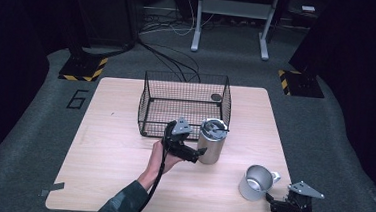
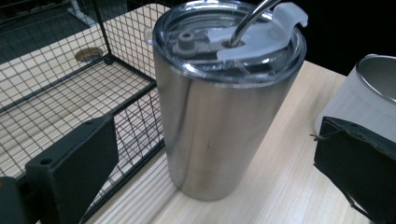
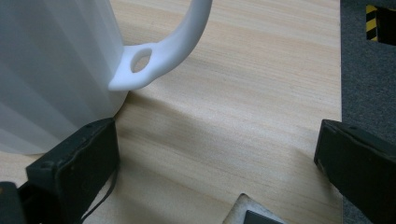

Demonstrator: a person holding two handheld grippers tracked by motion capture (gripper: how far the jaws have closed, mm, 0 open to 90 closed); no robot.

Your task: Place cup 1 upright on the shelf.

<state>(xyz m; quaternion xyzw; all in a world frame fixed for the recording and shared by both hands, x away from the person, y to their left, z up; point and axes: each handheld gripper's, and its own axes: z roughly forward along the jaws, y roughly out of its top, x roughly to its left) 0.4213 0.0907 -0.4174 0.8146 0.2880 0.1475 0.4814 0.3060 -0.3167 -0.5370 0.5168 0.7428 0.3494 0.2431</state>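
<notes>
A tall steel tumbler (image 1: 211, 141) (image 2: 217, 112) with a clear lid and a metal straw stands on the wooden table (image 1: 116, 166), just in front of the wire basket (image 1: 183, 103). My left gripper (image 1: 198, 154) (image 2: 215, 182) is open, its jaws on either side of the tumbler's lower body without touching it. A white mug (image 1: 256, 182) (image 3: 51, 70) with a steel inside stands near the table's front right. My right gripper (image 1: 271, 202) (image 3: 217, 172) is open just behind the mug, its left jaw close to the mug's base under the handle (image 3: 161, 51).
The black wire basket (image 2: 70, 88) holds nothing and sits at the table's back middle. The table's right edge (image 3: 340, 70) runs close to my right gripper. Grey floor with cables and yellow-black marked stands lies beyond.
</notes>
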